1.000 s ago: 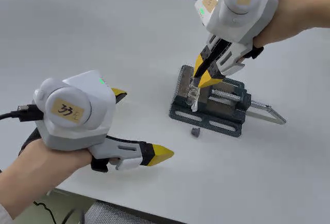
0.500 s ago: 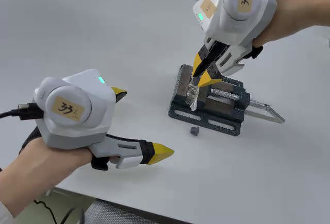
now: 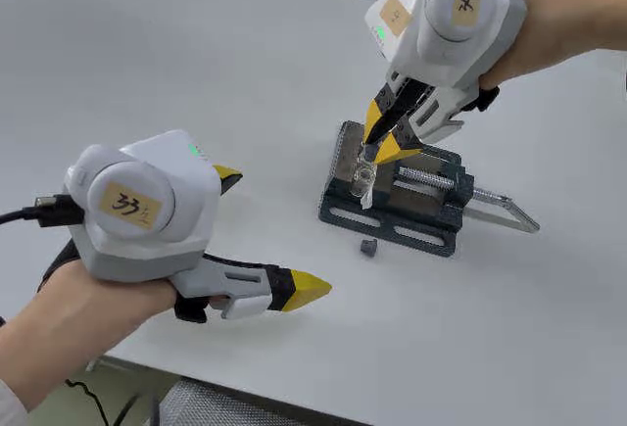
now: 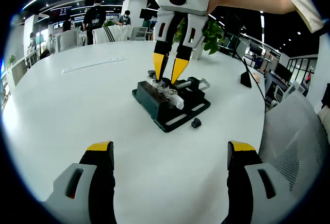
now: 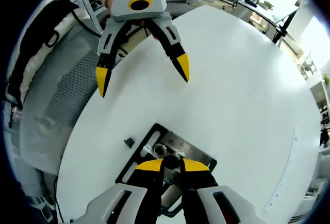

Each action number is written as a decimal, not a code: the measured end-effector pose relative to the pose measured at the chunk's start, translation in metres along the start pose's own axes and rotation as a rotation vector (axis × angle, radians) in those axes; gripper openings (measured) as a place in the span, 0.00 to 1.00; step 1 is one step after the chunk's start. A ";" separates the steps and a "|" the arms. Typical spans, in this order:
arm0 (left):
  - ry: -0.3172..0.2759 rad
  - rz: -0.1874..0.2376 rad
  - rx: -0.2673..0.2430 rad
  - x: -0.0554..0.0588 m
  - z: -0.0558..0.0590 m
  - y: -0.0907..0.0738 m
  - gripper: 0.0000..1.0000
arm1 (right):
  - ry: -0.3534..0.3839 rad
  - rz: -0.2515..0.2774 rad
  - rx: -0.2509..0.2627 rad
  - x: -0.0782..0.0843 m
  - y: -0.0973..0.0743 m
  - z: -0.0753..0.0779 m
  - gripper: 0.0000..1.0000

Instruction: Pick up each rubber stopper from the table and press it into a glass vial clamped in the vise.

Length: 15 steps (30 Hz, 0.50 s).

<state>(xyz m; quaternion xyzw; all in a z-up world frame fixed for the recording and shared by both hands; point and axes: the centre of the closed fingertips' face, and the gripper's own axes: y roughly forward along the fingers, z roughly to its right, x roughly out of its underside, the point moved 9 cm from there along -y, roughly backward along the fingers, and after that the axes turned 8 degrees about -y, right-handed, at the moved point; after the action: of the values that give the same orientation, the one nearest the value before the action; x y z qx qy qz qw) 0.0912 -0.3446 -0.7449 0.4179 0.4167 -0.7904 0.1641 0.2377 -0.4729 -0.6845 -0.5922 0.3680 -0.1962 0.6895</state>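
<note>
Two stoppers: one stopper (image 5: pixel 170 162) sits pinched between the narrow jaws of the right gripper (image 3: pixel 372 155), directly over the vial (image 3: pixel 363 181) clamped in the vise (image 3: pixel 431 215). The second stopper (image 3: pixel 368 247) lies on the table (image 3: pixel 196 64) just beside the vise. Well apart, the left gripper (image 3: pixel 279 233) hovers, jaws wide.
</note>
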 end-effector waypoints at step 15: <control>-0.001 0.004 -0.002 -0.001 -0.001 0.000 0.90 | 0.004 0.018 0.005 -0.003 -0.008 -0.001 0.09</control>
<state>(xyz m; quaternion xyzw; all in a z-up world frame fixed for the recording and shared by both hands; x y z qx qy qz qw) 0.0920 -0.3432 -0.7446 0.4183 0.4166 -0.7898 0.1664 0.2357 -0.4731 -0.6762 -0.5869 0.3740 -0.1921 0.6919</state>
